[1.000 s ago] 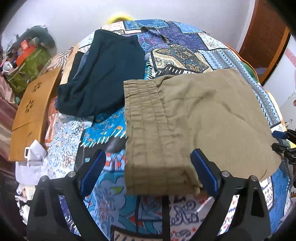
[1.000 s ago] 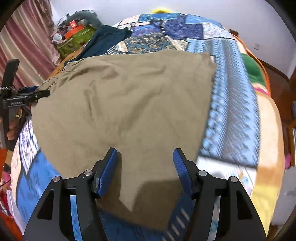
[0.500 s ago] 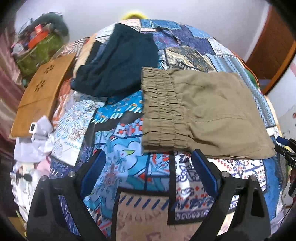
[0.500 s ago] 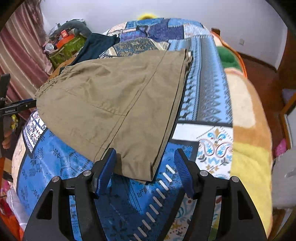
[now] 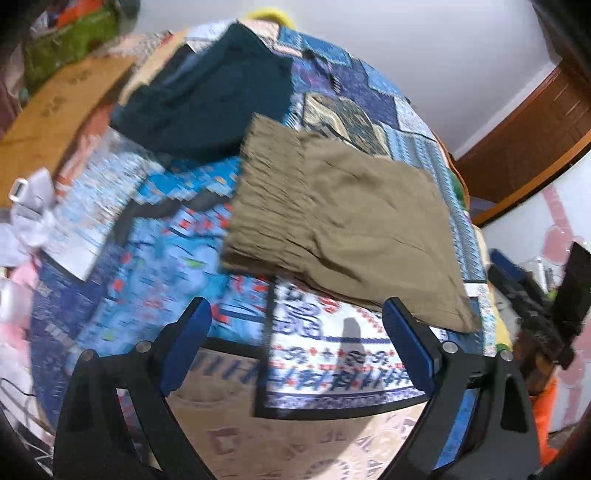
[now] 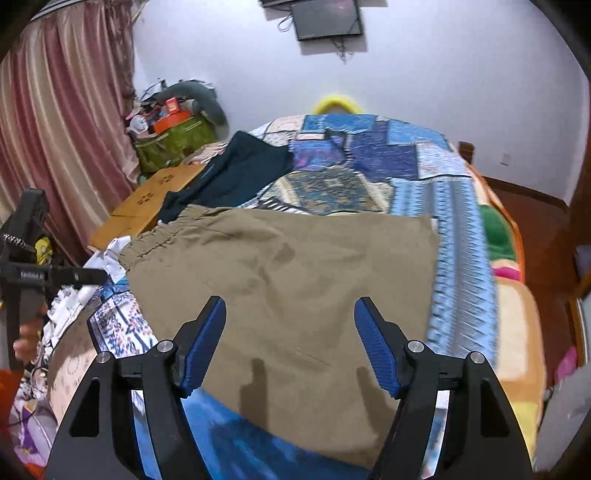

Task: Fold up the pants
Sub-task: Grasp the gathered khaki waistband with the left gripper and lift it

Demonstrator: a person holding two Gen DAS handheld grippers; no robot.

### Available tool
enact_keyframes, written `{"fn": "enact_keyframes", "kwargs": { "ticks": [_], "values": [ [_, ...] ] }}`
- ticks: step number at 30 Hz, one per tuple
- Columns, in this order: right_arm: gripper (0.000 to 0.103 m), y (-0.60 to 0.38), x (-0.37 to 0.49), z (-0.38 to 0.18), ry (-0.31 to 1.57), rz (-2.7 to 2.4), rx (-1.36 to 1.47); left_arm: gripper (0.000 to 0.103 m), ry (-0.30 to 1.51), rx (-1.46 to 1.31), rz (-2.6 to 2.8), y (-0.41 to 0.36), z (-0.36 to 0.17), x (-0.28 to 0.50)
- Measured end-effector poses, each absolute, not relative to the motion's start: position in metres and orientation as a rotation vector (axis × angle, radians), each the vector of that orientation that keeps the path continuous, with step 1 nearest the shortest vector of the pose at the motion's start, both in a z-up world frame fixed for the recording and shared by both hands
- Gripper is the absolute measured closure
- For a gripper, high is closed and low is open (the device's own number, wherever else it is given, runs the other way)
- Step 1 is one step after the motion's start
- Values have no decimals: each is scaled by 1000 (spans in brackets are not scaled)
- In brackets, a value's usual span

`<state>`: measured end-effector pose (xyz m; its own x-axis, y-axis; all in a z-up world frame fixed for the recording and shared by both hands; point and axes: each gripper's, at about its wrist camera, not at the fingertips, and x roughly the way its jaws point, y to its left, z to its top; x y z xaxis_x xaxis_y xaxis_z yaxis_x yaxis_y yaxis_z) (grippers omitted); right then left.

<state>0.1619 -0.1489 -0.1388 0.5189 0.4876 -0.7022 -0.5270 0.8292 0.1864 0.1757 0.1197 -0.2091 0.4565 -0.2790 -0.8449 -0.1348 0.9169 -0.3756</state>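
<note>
The olive-khaki pants (image 5: 343,218) lie folded flat on the patterned bedspread (image 5: 317,350), elastic waistband to the left. They also show in the right wrist view (image 6: 295,280). My left gripper (image 5: 295,343) is open and empty, held above the bed just short of the pants' near edge. My right gripper (image 6: 290,343) is open and empty, held above the pants' near end. The right gripper shows at the right edge of the left wrist view (image 5: 532,306), and the left gripper shows at the left edge of the right wrist view (image 6: 33,273).
A dark teal garment (image 5: 207,92) lies on the bed beyond the pants; it also shows in the right wrist view (image 6: 236,170). A wooden board (image 6: 144,203) and a cluttered green bag (image 6: 173,136) stand at the bed's left side. A curtain (image 6: 55,129) hangs on the left, and a screen (image 6: 325,18) hangs on the wall.
Both grippers have drawn back and lifted away from the pants. The left view has swung rightward; the right view has tilted up to show the wall. The pants lie still.
</note>
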Motion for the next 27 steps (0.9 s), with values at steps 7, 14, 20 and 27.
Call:
{"fn": "enact_keyframes", "kwargs": {
  "ticks": [7,14,20,27],
  "values": [
    [35,-121,169,-182,932,623,-115,8,1152,-473,-165,105,-228,193],
    [35,-129,173,-189,983,650,-42,1,1147,-586,-194,113,-244,226],
    [35,-131,171,-191,989,664,-20,23,1118,-614,-137,129,-244,241],
    [35,-136,168,-189,976,654,6,66,1052,-497,-68,131,-228,226]
  ]
}}
